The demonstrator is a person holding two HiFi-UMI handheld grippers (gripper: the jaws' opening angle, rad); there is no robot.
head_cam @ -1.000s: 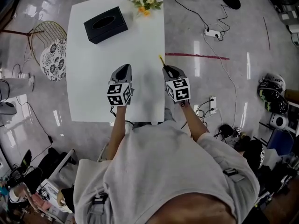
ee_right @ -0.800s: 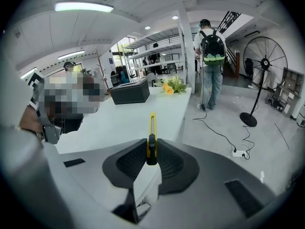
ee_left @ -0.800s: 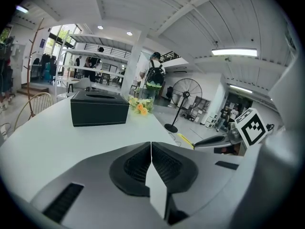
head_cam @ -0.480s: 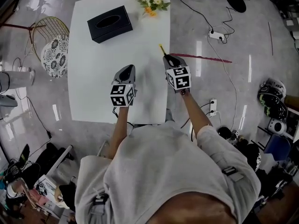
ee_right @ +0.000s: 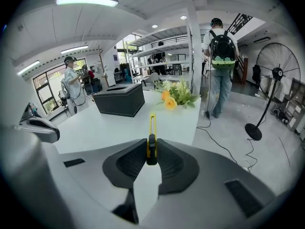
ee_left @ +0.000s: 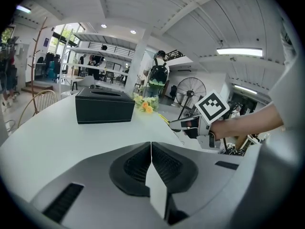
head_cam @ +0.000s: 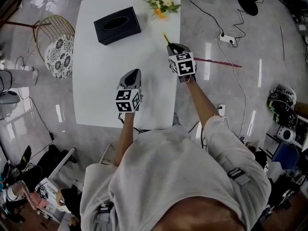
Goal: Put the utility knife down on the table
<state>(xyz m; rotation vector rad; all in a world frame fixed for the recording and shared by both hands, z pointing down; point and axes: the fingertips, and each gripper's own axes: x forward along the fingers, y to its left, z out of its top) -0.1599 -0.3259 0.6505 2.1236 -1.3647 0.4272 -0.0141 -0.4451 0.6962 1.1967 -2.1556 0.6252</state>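
While my right claw [ee_right: 151, 149] pinches the knife [ee_right: 152, 124] over the desk's [head_cam: 96, 81] right edge, short of the flowers [head_cam: 161, 1], my left claw [ee_left: 151, 148] hangs pressed together above the desk's near part.

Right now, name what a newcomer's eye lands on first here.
The yellow utility knife, clamped in the right gripper above the right side of the white table. Beyond it, a black box and flowers sit at the table's far end. The left gripper is shut and empty.
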